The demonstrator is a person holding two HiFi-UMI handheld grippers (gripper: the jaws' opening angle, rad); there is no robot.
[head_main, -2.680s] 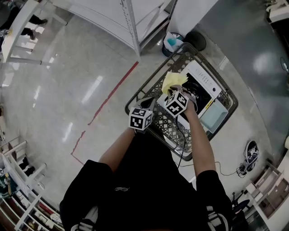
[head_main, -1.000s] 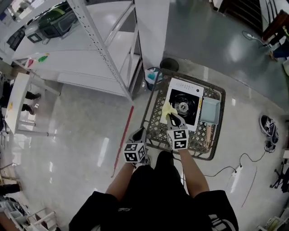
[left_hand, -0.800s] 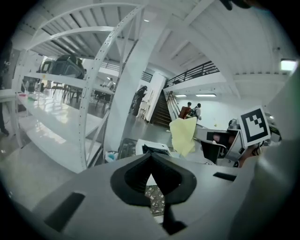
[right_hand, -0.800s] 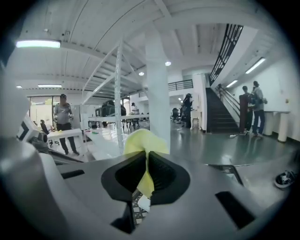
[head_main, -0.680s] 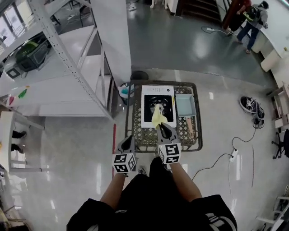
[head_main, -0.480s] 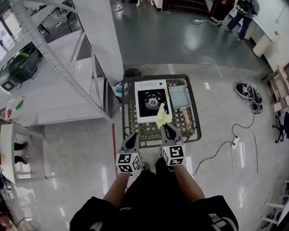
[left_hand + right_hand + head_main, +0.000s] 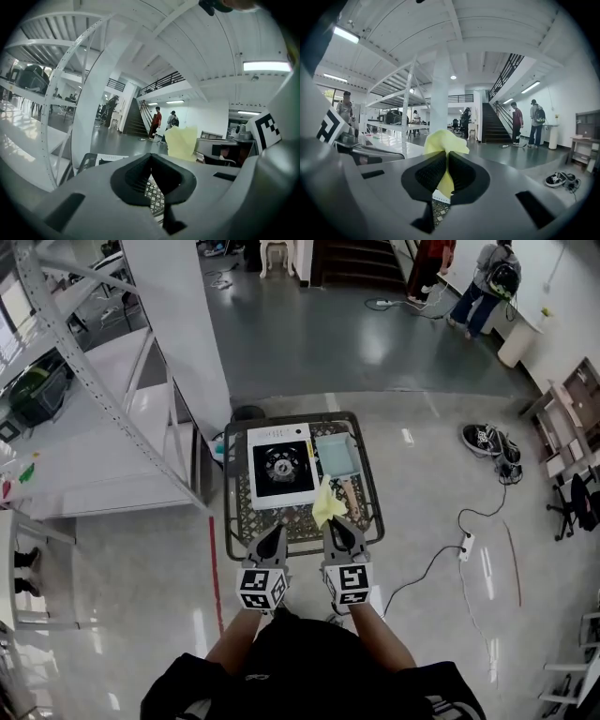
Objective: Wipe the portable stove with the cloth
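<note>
- A glossy grey floor (image 7: 375, 343) spread round a low mesh table (image 7: 234, 521), with white shelving (image 7: 84, 427) to the left.
- The stove (image 7: 279, 470) lay on the table beside a pale blue tray (image 7: 334, 454).
- The right gripper (image 7: 337, 521) was clamped on the yellow cloth (image 7: 326, 505), above the table's near edge and clear of the stove.
- The left gripper (image 7: 277, 531) had its jaws together, empty.

Your head camera looked steeply down from high above the wire table (image 7: 302, 532), while cameras on your left gripper (image 7: 278, 531) and right gripper (image 7: 336, 524) sat close behind their jaws, facing almost level, sharing the staircase (image 7: 135, 121).
</note>
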